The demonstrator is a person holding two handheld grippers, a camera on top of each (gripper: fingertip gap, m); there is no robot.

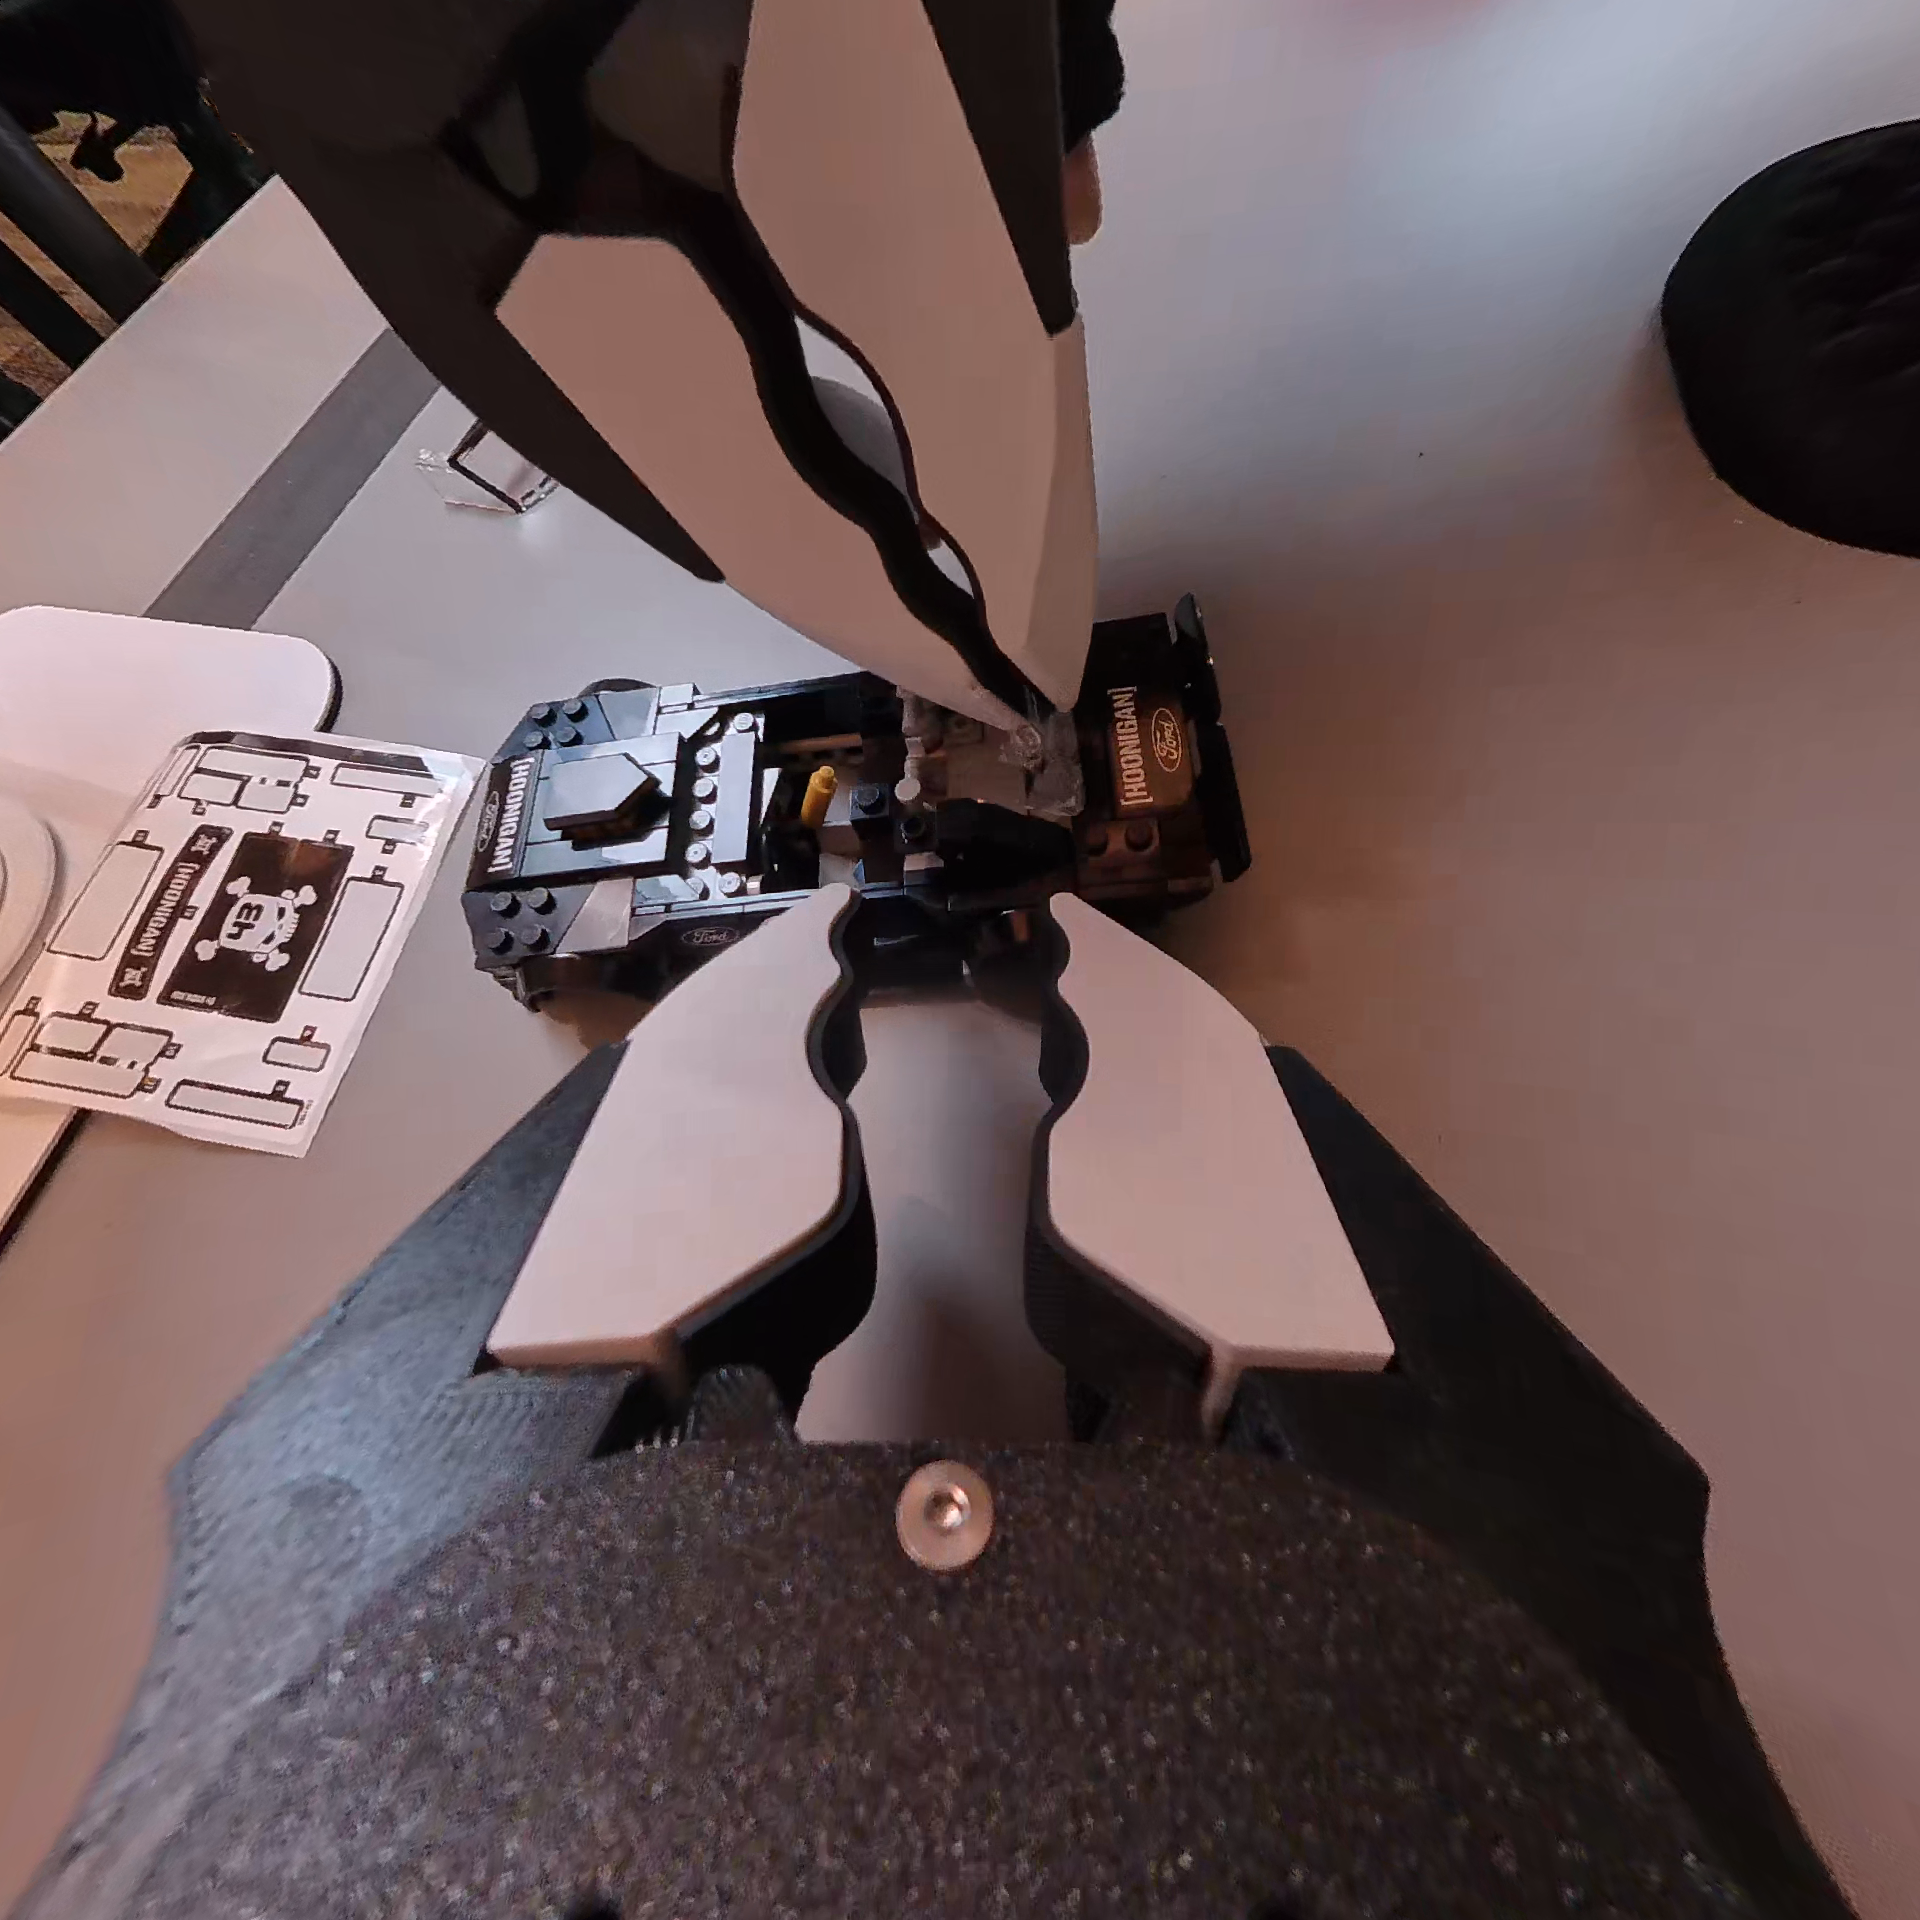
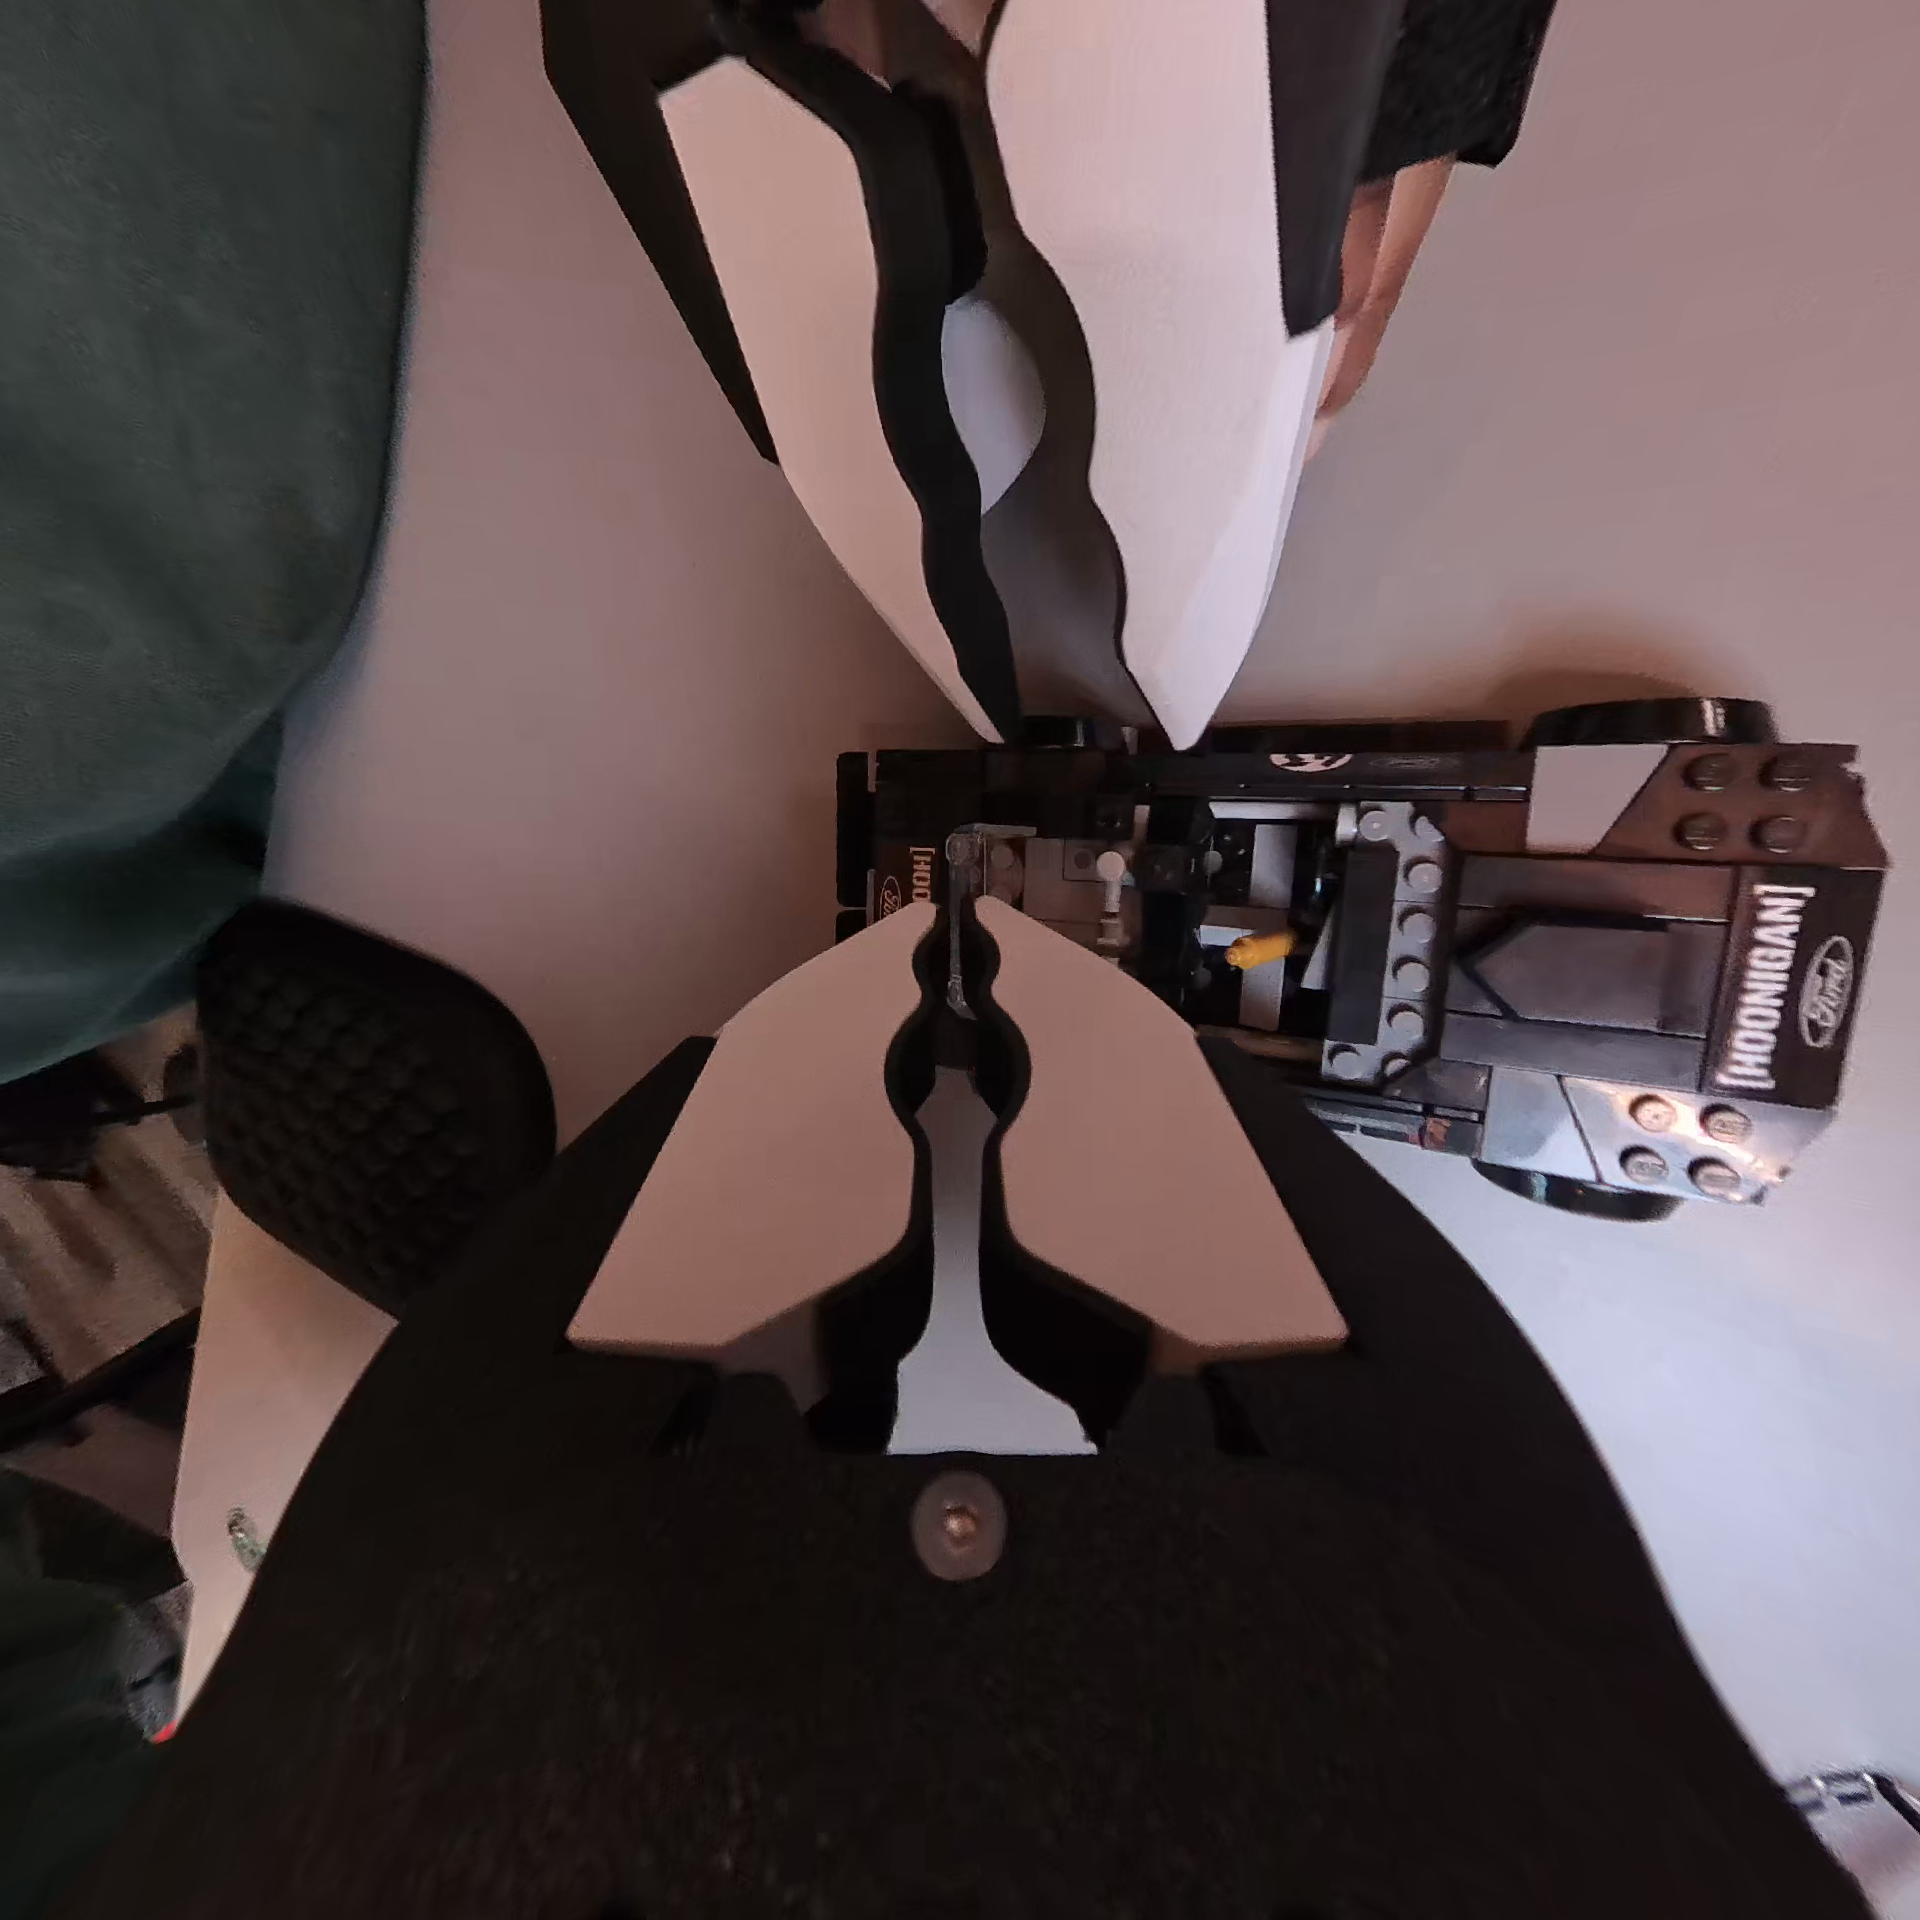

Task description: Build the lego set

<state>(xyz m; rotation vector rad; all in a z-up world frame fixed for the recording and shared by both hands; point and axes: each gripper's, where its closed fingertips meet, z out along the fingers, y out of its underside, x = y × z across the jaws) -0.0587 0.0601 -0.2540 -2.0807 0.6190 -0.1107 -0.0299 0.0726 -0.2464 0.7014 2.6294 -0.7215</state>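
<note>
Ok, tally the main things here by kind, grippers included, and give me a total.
Black brick-built toy car: 1
White sticker sheet: 1
Small clear plastic brick piece: 1
Black-and-white two-finger grippers: 2, left gripper and right gripper
Black textured round object: 1
White rounded tray: 1
Total: 7

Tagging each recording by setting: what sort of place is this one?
Probably an office or meeting room, used as a hobby bench: a plain pale table, a part-built black lego car with its sticker sheet, and patterned carpet beyond the table edge.
</note>
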